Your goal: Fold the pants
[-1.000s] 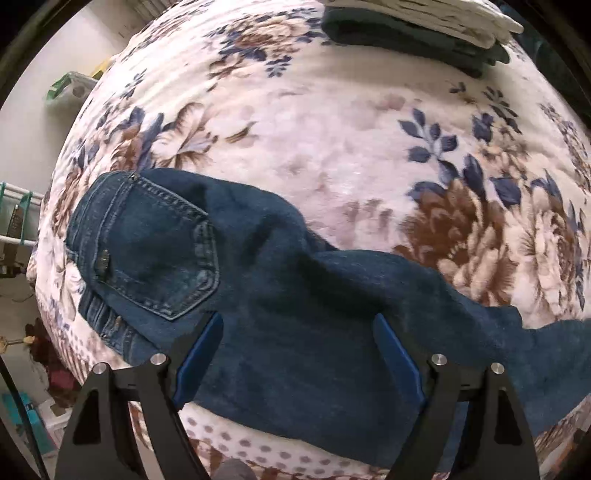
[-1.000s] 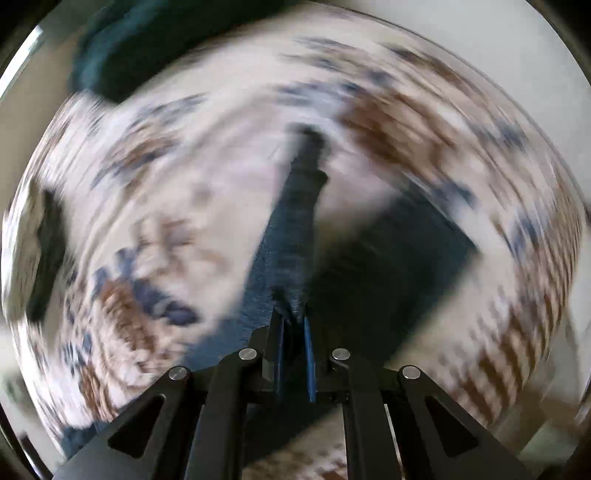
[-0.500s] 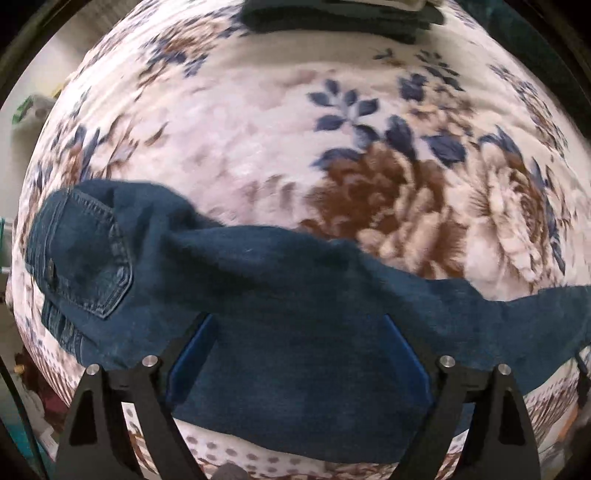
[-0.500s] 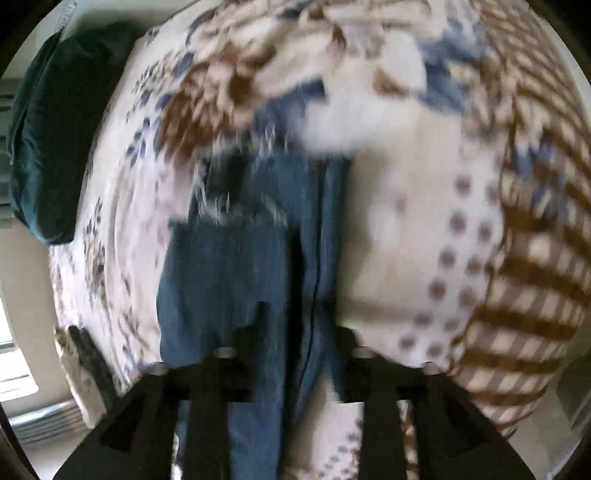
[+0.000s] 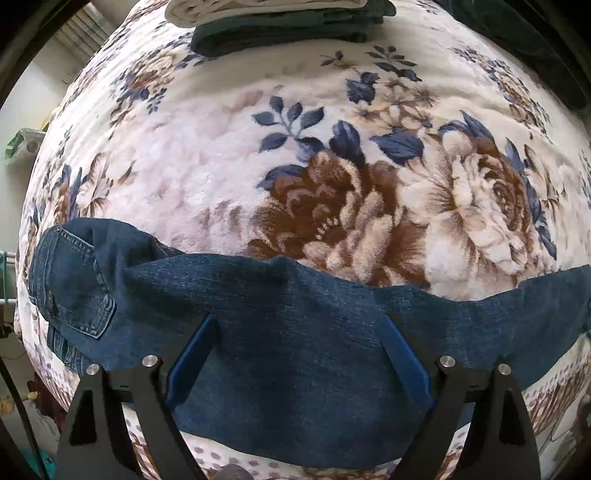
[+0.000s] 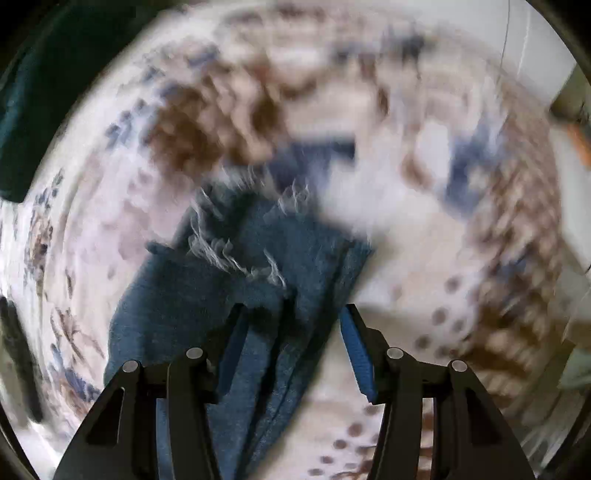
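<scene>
One pair of dark blue jeans (image 5: 295, 350) lies across the near edge of a bed, on a soft, fuzzy blanket (image 5: 221, 177) printed with big brown and cream flowers and dark blue leaves. The denim looks thick and a bit rough. Its waist end, with one stitched back pocket (image 5: 77, 291), sits at the left in the left view, and the legs run off to the right. In the right view the leg ends are ragged, with white frayed threads (image 6: 236, 254) (this picture is blurry).

The left hand-held gripper (image 5: 299, 354) points down over the middle of the jeans, with its two blue pads spread wide and nothing pinched between them. The right hand-held gripper (image 6: 291, 347) is over the leg ends. Its jaws are opening, and denim lies between them without being squeezed.

A second ago the right jaws were nearly closed on a ridge of the denim; now that cloth has dropped flat. The left view has slid along the jeans, so the pocket sits further to the left.

Two folded stacks (image 5: 280, 22) rest at the far side of the bed, one pale and ribbed on top of one dark green.
</scene>
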A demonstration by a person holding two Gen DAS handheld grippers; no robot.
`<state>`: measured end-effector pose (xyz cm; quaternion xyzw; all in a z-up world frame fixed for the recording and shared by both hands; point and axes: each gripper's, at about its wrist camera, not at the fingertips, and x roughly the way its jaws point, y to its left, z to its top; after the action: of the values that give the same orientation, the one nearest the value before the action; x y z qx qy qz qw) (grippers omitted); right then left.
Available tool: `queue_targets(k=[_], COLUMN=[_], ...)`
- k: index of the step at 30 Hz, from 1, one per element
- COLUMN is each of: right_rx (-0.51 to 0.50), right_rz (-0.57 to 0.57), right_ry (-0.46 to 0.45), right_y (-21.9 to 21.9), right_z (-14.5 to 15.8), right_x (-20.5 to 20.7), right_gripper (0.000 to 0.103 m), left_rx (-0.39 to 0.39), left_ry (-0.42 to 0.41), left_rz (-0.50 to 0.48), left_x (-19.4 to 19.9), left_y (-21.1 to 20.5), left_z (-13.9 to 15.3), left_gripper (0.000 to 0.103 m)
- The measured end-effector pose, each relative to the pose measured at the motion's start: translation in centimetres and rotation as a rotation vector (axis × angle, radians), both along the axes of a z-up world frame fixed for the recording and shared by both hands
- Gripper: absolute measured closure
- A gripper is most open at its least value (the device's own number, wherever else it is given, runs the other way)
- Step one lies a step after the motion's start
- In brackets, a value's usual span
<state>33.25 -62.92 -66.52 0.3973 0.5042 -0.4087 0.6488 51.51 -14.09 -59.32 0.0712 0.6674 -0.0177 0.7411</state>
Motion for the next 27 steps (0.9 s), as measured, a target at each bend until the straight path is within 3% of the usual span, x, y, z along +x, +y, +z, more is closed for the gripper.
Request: queue_targets(k=[1, 3, 9, 11, 14, 16, 17, 18, 22, 27], right_rx=[-0.047, -0.049, 0.18, 0.163, 0.126, 0.127, 0.127, 0.119, -0.02, -0.083], right_rz=[0.02, 0.061, -0.05, -0.047, 0.052, 0.105, 0.112, 0.109, 0.144, 0.1], right_ry=[-0.048, -0.094, -0.15, -0.179, -0.201, -0.186, -0.158, -0.147, -0.14, -0.176], right_y=[0.4, 0.7, -1.0, -1.0, 0.0, 0.9, 1.3, 1.4, 2.2, 1.3], right_z=[1.4, 2.1, -3.4, -3.2, -2.7, -3.0, -3.3, -3.2, 0.5, 3.5], right_x=[0.1, 0.6, 0.0, -0.5, 0.7, 1.5, 1.8, 1.7, 1.2, 0.4], right_gripper=[0.048, 0.048, 0.048, 0.048, 0.049, 0.057, 0.084, 0.099, 0.099, 0.099], left_rx=[0.003, 0.003, -0.009, -0.011, -0.009, -0.009, -0.008, -0.009, -0.039, -0.049], left_ry=[-0.002, -0.005, 0.002, 0.002, 0.004, 0.008, 0.012, 0.013, 0.009, -0.009], left_rz=[-0.005, -0.015, -0.005, -0.01, -0.022, -0.027, -0.026, -0.023, -0.012, -0.046], left_x=[-0.4, -0.5, -0.3, -0.4, -0.3, -0.4, -0.5, -0.5, -0.6, -0.9], left_y=[0.3, 0.1, -0.2, -0.4, -0.6, -0.8, -0.8, -0.8, -0.7, -1.8], left_z=[0.1, 0.2, 0.4, 0.4, 0.3, 0.1, 0.1, 0.1, 1.1, 1.7], left_gripper=[0.013, 0.013, 0.013, 0.013, 0.013, 0.013, 0.013, 0.013, 0.013, 0.013])
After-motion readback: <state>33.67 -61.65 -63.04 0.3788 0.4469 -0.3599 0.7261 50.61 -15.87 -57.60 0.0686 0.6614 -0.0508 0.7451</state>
